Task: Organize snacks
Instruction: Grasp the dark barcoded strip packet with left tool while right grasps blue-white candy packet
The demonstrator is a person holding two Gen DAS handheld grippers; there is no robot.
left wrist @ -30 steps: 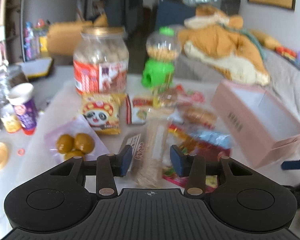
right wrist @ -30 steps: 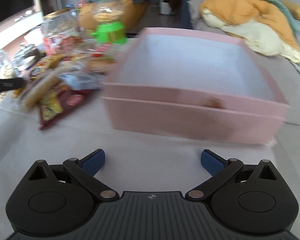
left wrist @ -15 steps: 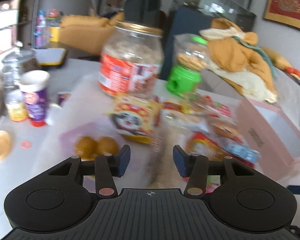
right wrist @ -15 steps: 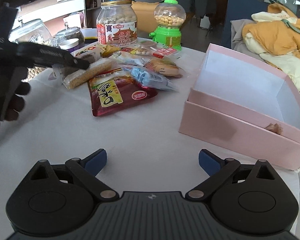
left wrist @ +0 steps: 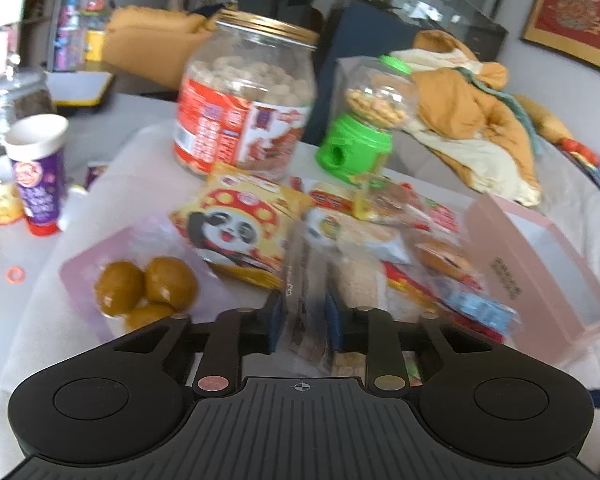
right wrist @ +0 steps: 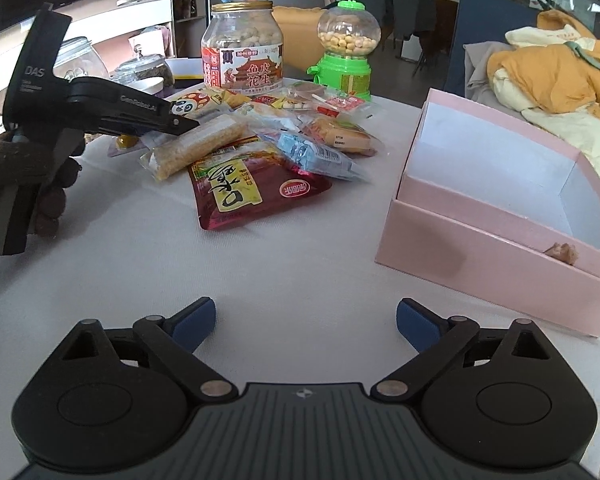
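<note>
Snack bar (right wrist: 198,146) sits clamped in the down-tilted left claw (left wrist: 305,316); right claw (right wrist: 305,322) hovers apart.

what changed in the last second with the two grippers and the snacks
The left hand-held gripper closed on the clear-wrapped grain bar, which had lain between its open pads. The right hand-held gripper stayed open and empty, short of the pink box. The other snacks kept their places.

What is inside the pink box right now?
The pink box shows only a bare white interior, no snacks. Its near wall hides the floor strip just behind it; a small brown bit sits on that wall's rim.
</note>
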